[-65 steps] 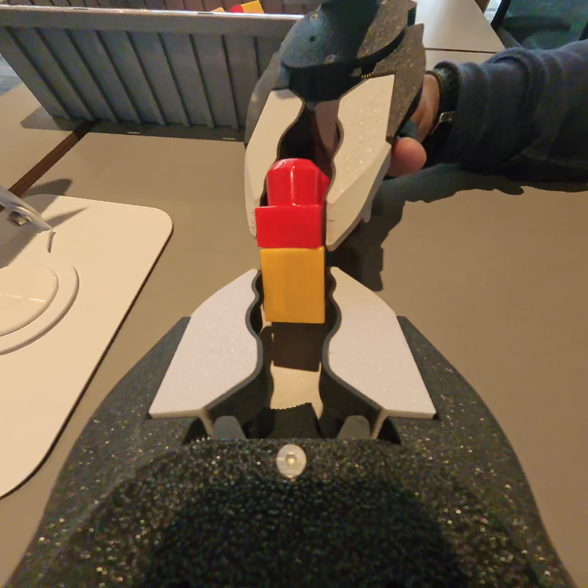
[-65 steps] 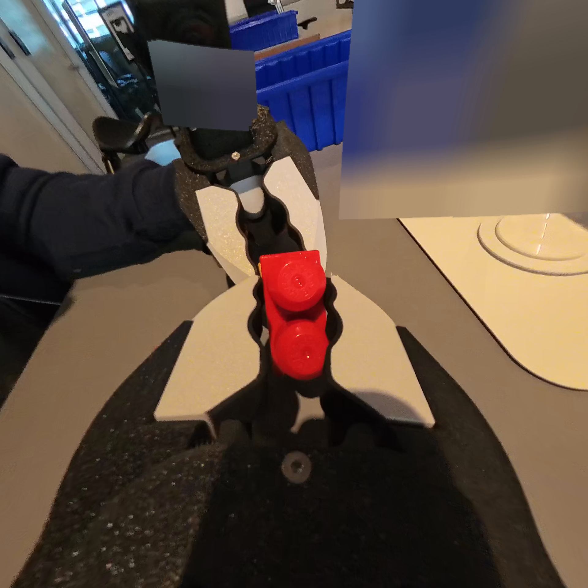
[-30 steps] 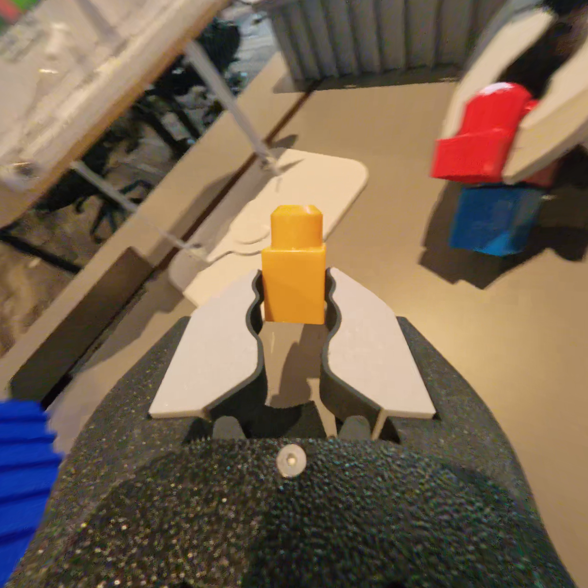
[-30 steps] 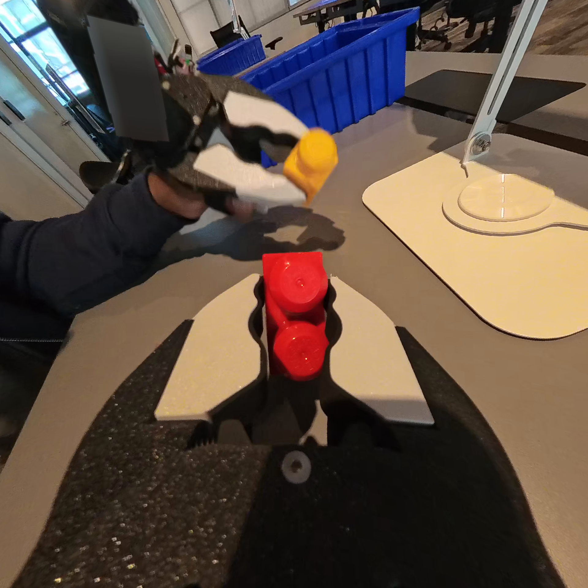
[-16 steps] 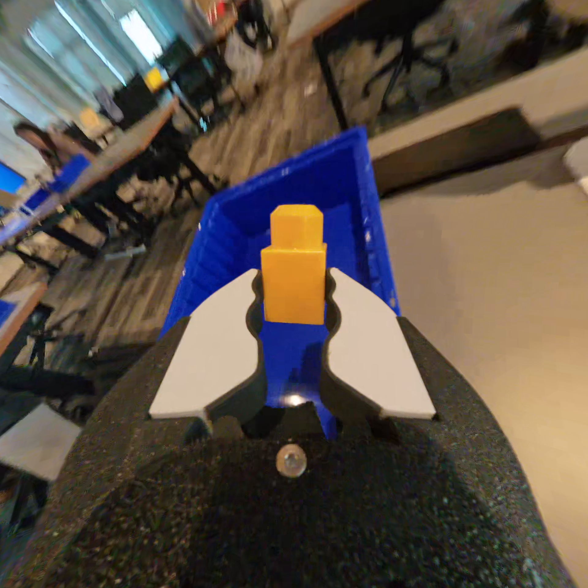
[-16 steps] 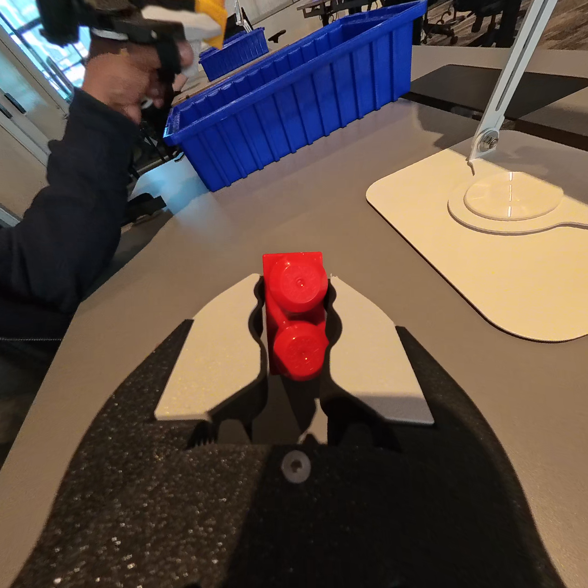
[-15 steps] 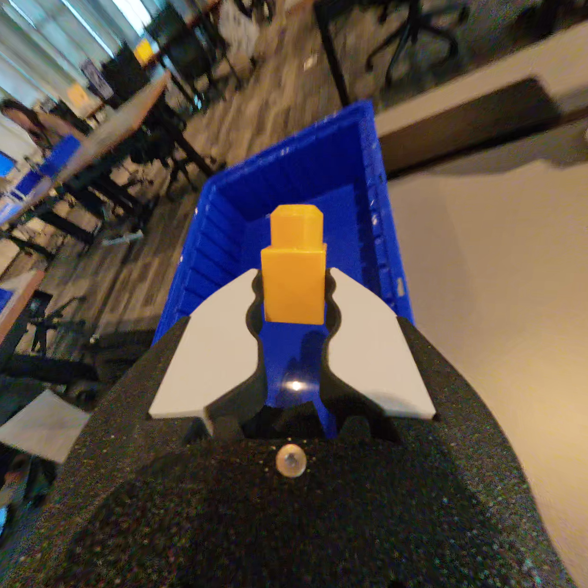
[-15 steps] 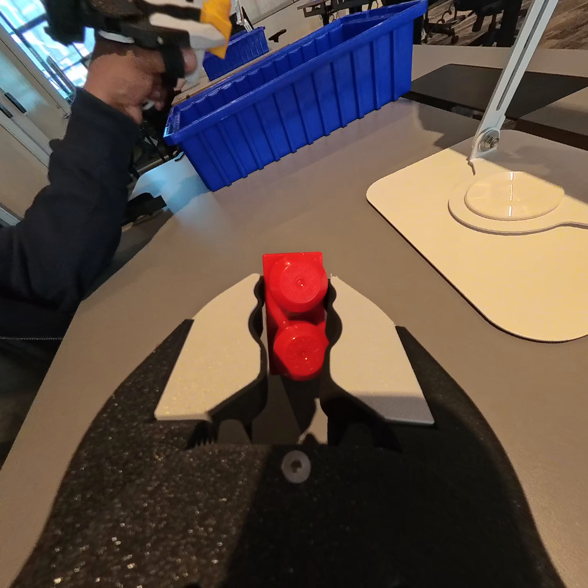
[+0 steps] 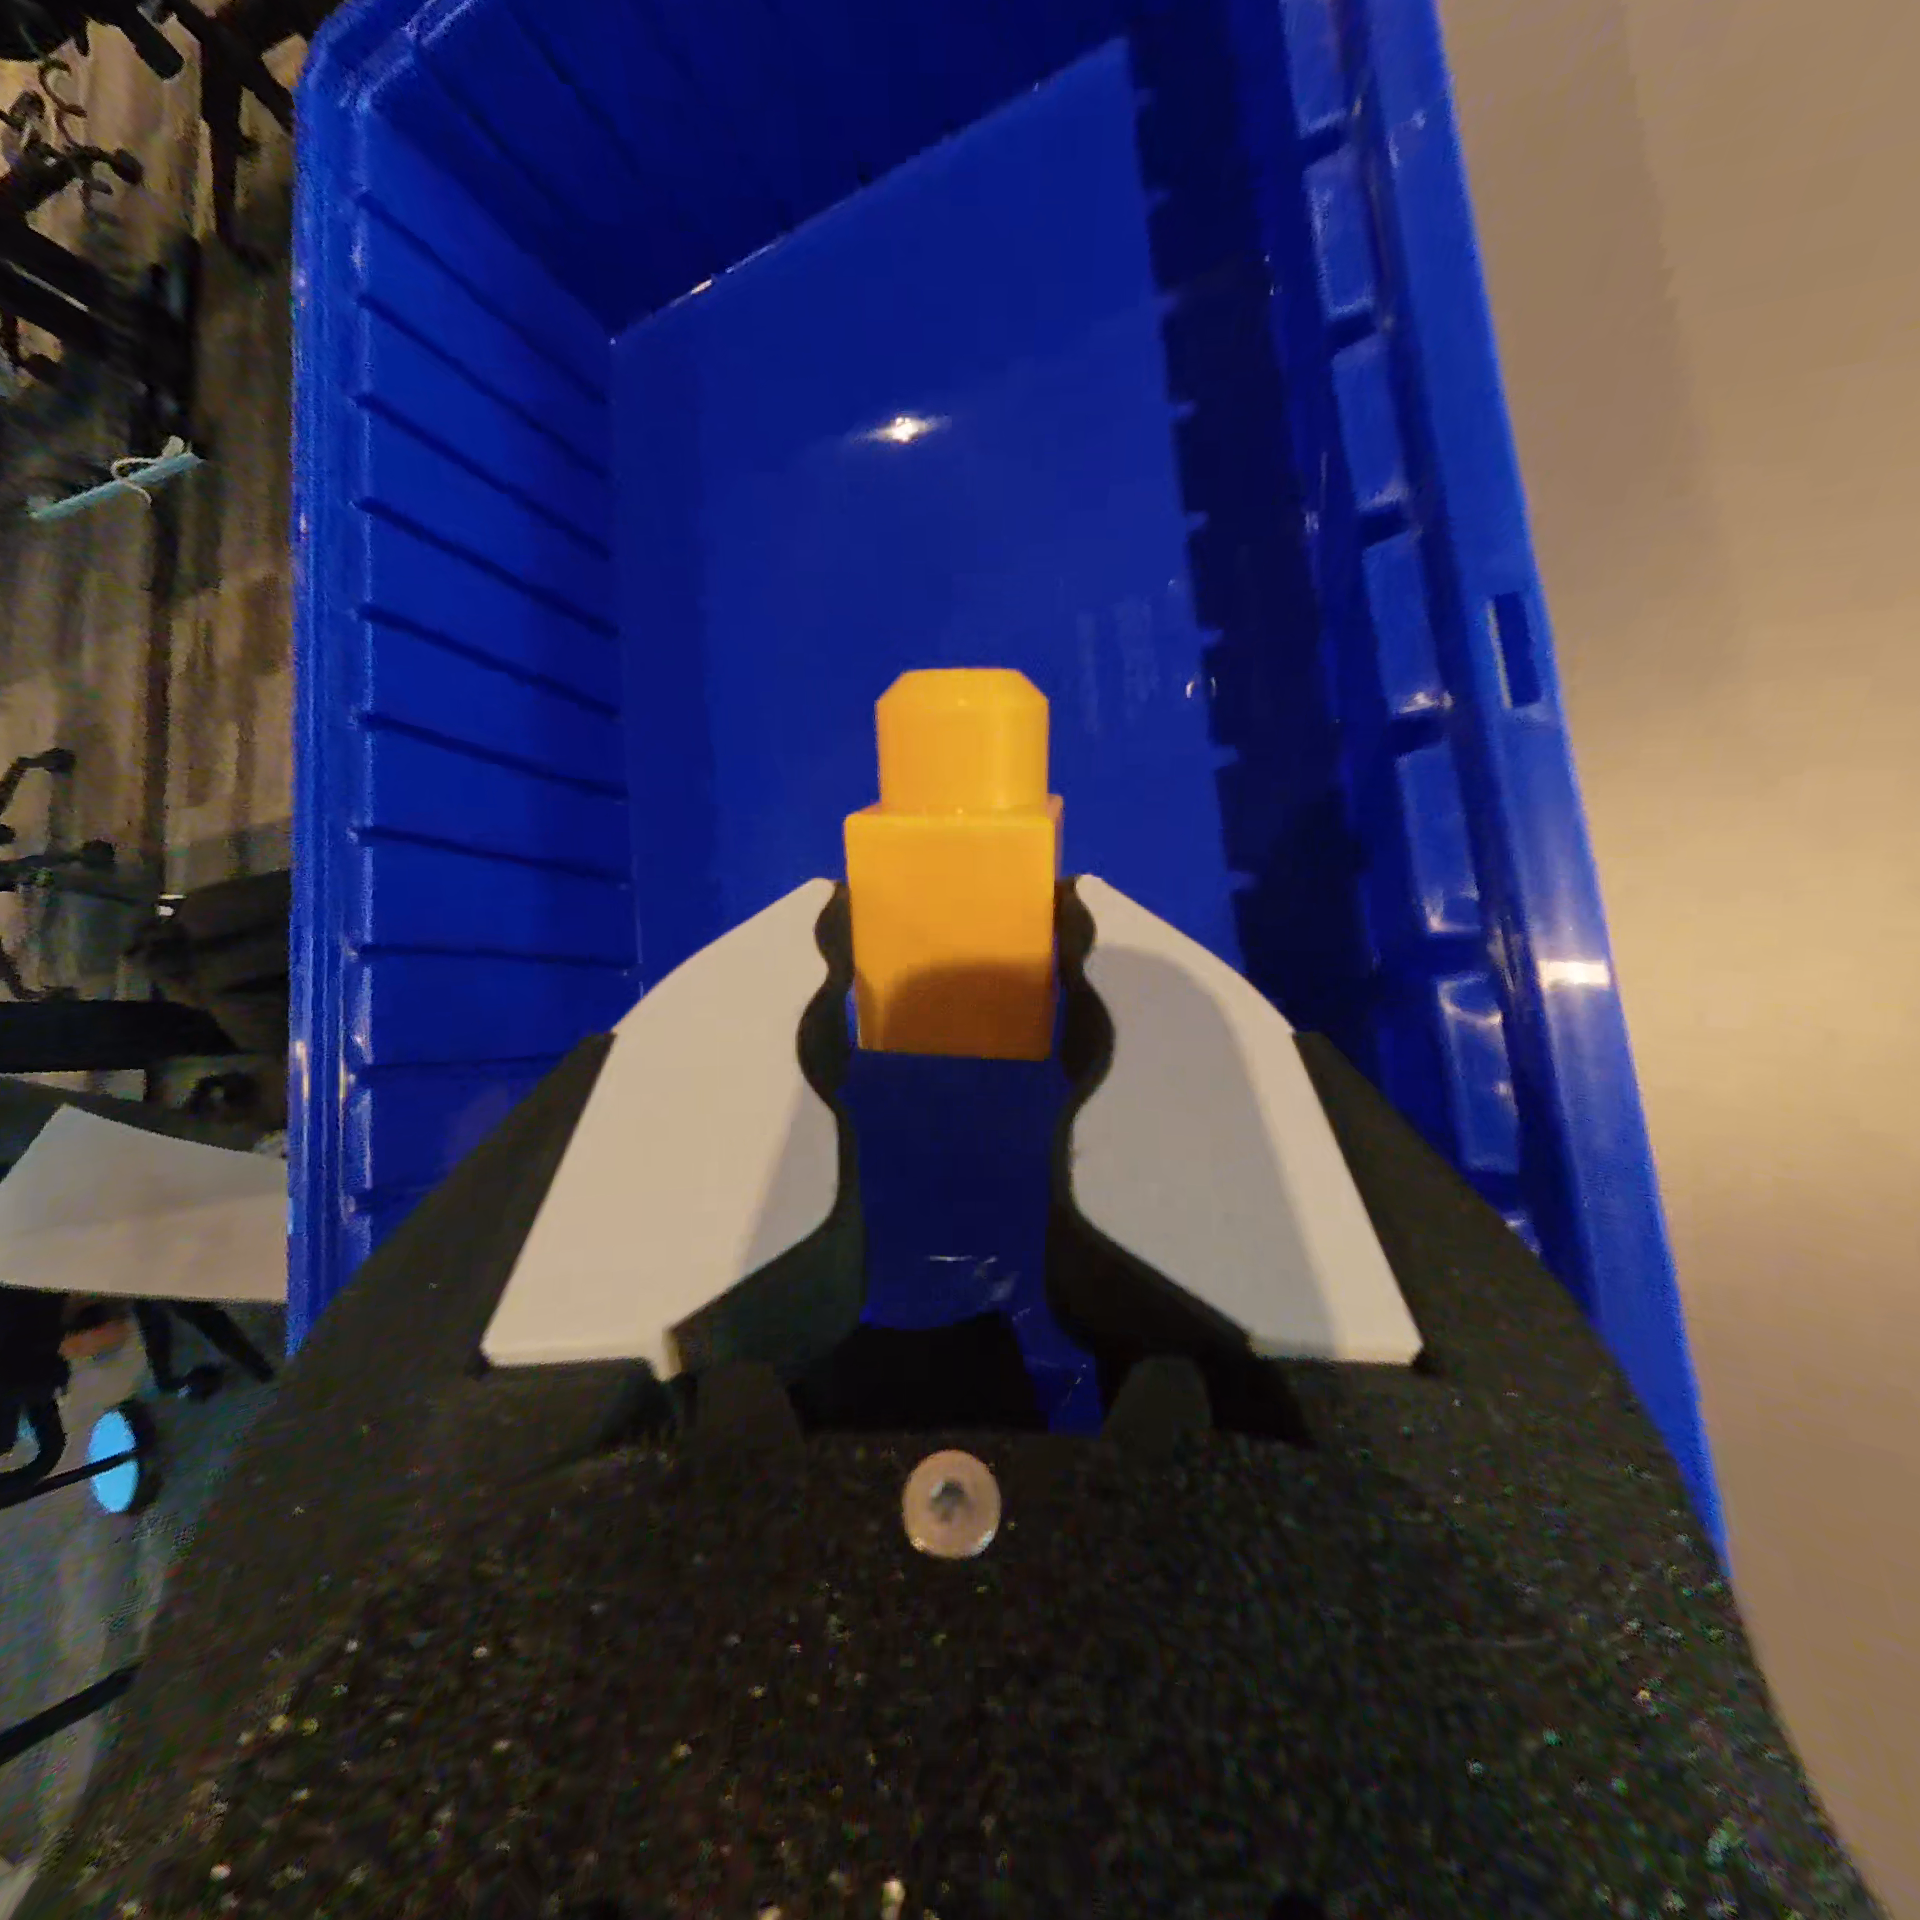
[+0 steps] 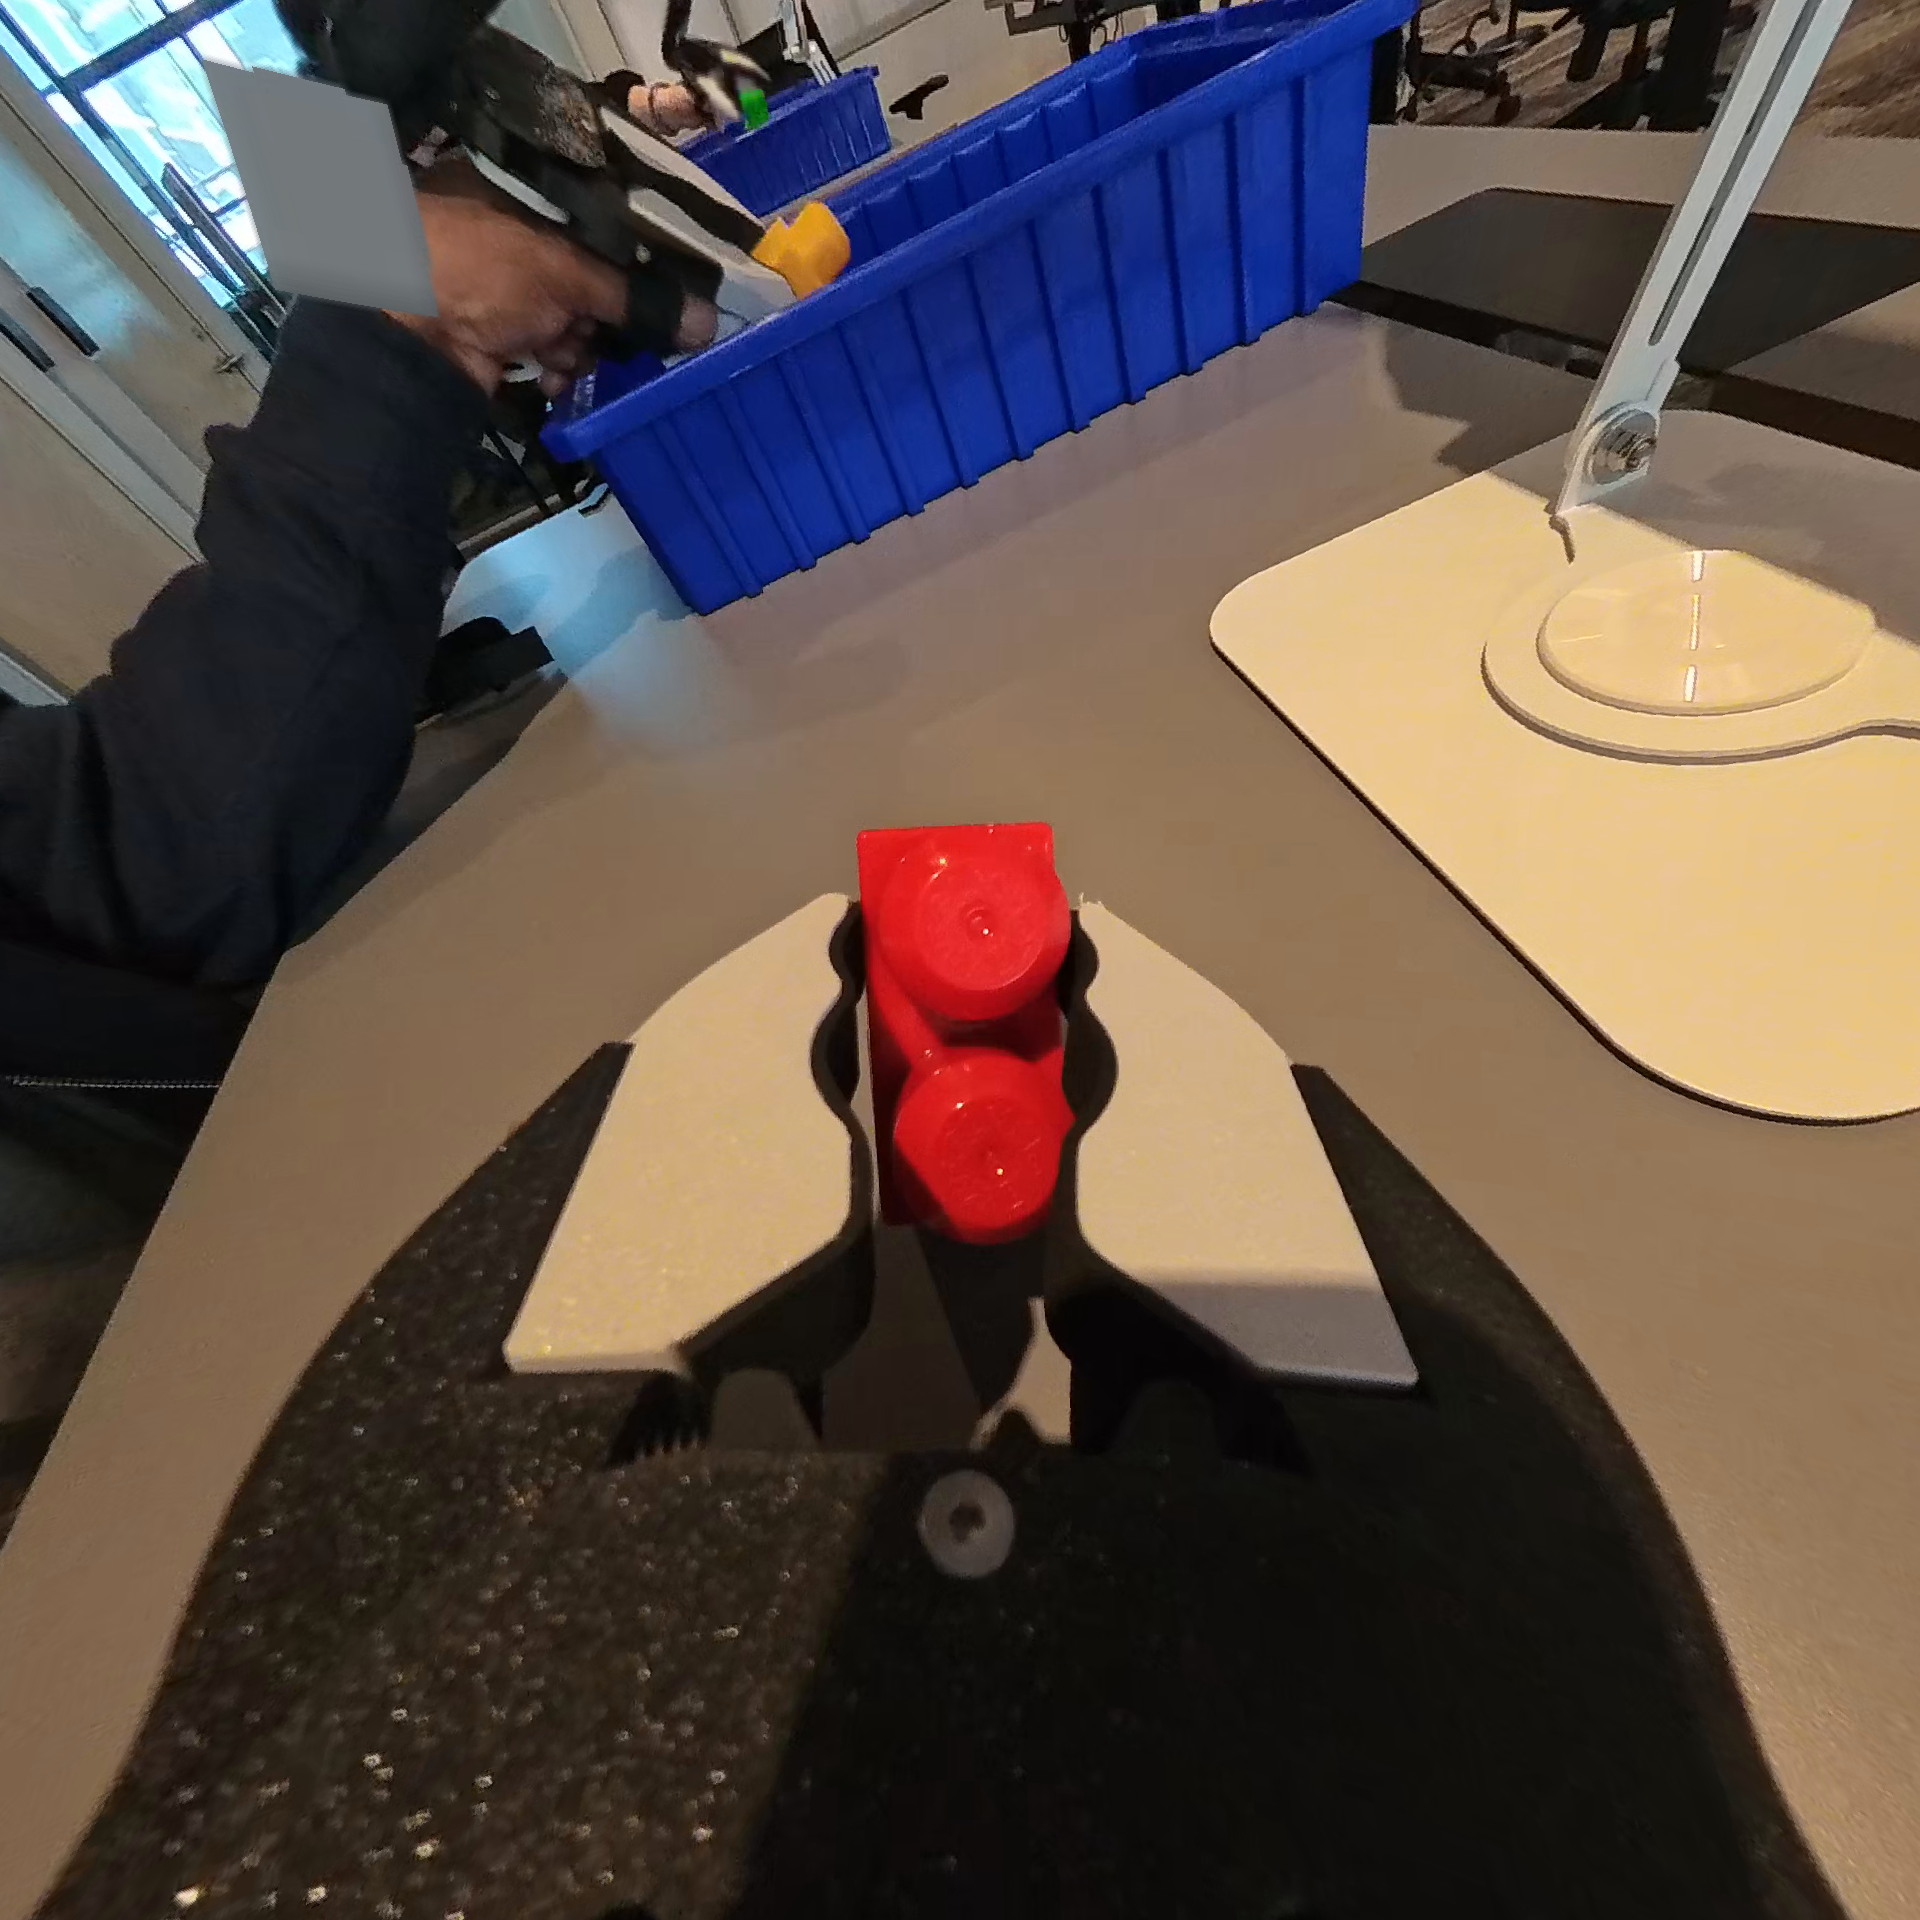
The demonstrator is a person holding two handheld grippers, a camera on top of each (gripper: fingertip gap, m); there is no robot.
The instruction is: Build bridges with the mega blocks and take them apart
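My left gripper (image 9: 951, 894) is shut on a yellow one-stud block (image 9: 951, 883) and holds it above the open blue bin (image 9: 488, 582), whose floor shows bare below it. The right wrist view shows the same gripper (image 10: 769, 265) and yellow block (image 10: 805, 249) over the near end of the blue bin (image 10: 987, 353). My right gripper (image 10: 961, 914) is shut on a red two-stud block (image 10: 966, 1029), studs facing the camera, held above the grey table (image 10: 727, 790). Anything under the red block is hidden.
A white lamp base (image 10: 1579, 748) with a slanted white arm (image 10: 1683, 249) stands on the table at the right. A second, smaller blue bin (image 10: 800, 135) sits behind the first. The person's dark sleeve (image 10: 260, 644) reaches in from the left. Office chairs and floor lie beyond the table edge.
My left gripper pulled the yellow block off the red one, swung left, and now hangs over the blue bin. My right gripper, still on the red block, has stayed over the table.
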